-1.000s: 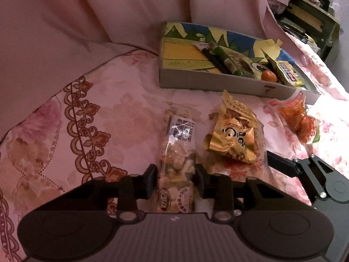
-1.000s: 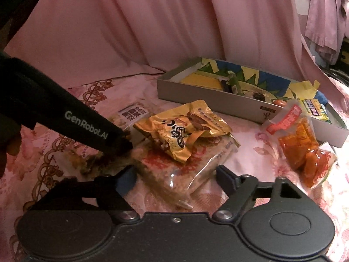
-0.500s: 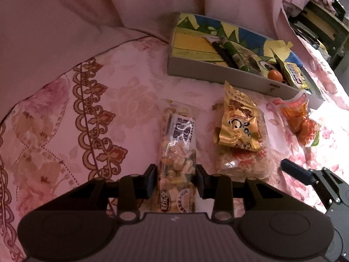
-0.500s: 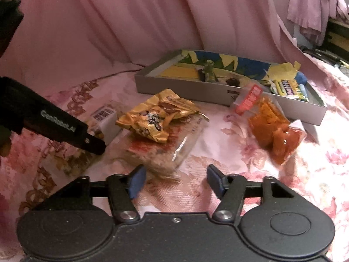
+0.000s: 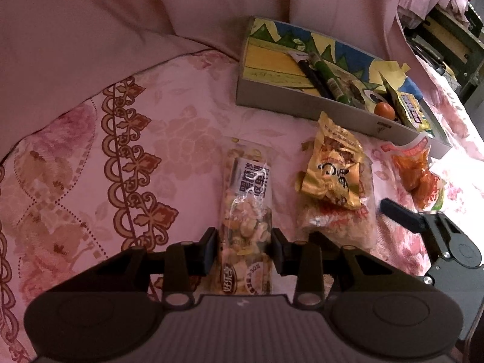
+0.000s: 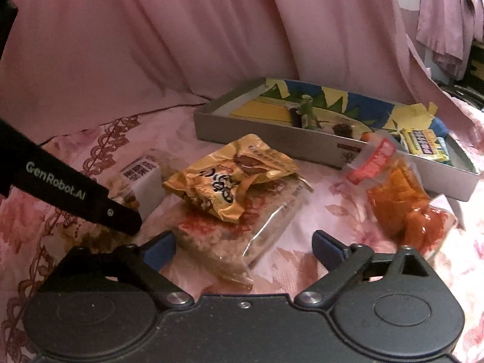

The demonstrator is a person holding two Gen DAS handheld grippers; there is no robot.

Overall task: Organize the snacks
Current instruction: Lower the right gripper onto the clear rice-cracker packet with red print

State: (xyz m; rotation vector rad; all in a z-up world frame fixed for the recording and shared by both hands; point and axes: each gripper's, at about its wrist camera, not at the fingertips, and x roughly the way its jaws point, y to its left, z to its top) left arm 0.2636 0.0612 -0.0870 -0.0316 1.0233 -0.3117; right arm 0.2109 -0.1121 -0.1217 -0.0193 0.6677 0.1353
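The left tool [image 5: 244,249] is partly closed on a long clear nut-mix packet [image 5: 246,208]: both pads press the sides of the packet near its lower end, and the rest of the packet runs straight ahead of the tool, lying along the pink flowered bedspread [image 5: 187,127].

The right tool [image 6: 243,246] has its jaws wide apart and opening. The near corner of a clear rice-cracker bag [image 6: 242,236] lies between them, closer to the left pad; neither pad presses on it. Just ahead, a crumpled golden snack bag [image 6: 230,178] rests on top of the cracker bag. To the left of the right tool, one black finger of the left tool crosses the view, its tip down on the nut-mix packet.

Ahead and to the right of the right tool lies an orange snack pouch [image 6: 399,199] with a red and white header, apart from the cracker bag and close to the front wall of the box.

Farther on, beyond all the loose snacks, sits a shallow grey box [image 6: 272,130] with a blue, yellow and green printed floor. Inside it are a green tube [image 5: 331,80], a dark pen-like stick beside it, a small orange round thing [image 5: 384,110] and a yellow-green packet [image 6: 423,143] at the right end. Pink curtain [image 6: 211,30] hangs behind the box.
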